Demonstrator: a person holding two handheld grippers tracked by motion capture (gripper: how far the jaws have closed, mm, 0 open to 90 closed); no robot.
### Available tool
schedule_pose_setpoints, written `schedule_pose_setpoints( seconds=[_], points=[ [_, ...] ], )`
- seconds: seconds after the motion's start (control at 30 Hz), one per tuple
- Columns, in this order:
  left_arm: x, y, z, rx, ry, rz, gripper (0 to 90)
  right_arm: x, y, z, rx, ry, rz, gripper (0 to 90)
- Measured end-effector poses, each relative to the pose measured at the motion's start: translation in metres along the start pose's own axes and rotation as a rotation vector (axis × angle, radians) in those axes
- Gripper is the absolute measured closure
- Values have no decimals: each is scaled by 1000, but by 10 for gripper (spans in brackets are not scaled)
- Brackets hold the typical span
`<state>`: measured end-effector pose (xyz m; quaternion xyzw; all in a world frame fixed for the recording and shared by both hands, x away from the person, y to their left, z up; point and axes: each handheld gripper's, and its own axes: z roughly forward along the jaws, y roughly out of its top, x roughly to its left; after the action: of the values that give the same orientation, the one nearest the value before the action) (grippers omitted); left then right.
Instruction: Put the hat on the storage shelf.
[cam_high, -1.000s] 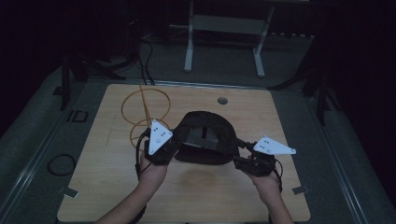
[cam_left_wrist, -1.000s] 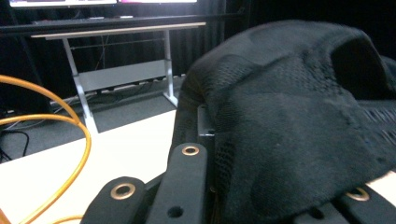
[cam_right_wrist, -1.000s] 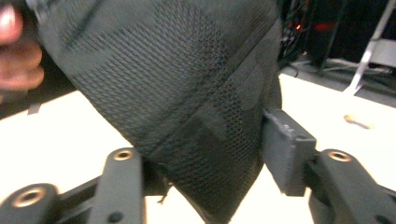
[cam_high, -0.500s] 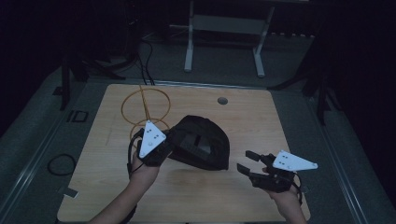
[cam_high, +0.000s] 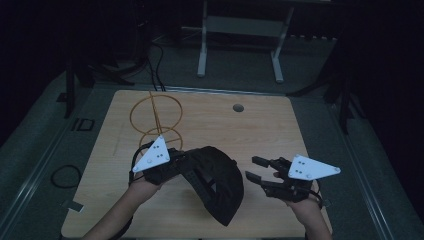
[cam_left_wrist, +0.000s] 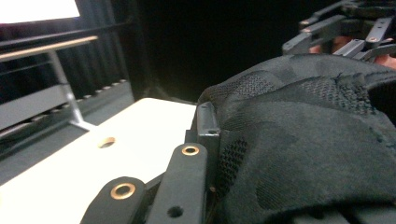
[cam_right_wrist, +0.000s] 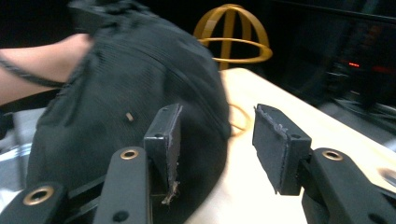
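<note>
Keep your left gripper (cam_high: 187, 167) clamped on the cap (cam_high: 217, 182); bring your wide-open right gripper (cam_high: 255, 170) to its free edge.

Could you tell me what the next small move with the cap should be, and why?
Probably carry the black cap toward the yellow wire stand. The left gripper is shut on the cap's edge and the right gripper stands open beside it, so the left alone holds it.

Left hand-held gripper (cam_left_wrist: 205, 154) clamped on black cap (cam_left_wrist: 308, 140), pale table (cam_left_wrist: 93, 158) w/ hole (cam_left_wrist: 107, 142) beyond
</note>
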<state>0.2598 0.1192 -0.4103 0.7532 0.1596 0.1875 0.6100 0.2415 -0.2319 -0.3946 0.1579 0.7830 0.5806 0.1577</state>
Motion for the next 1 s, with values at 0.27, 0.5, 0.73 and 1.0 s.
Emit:
schedule_pose_setpoints(
  seconds=[0.27,0.5,0.73,1.0],
  points=[
    [-6,2,3,0,-68,0,887,18,5,20,46,85,-84,460],
    [-11,7,8,-5,-81,15,887,21,2,29,70,90,-111,455],
    [-11,8,11,-12,-81,-2,887,22,2,33,82,68,-131,548],
    [-11,8,11,-10,-80,0,886,23,0,35,92,74,-156,900]
  ],
)
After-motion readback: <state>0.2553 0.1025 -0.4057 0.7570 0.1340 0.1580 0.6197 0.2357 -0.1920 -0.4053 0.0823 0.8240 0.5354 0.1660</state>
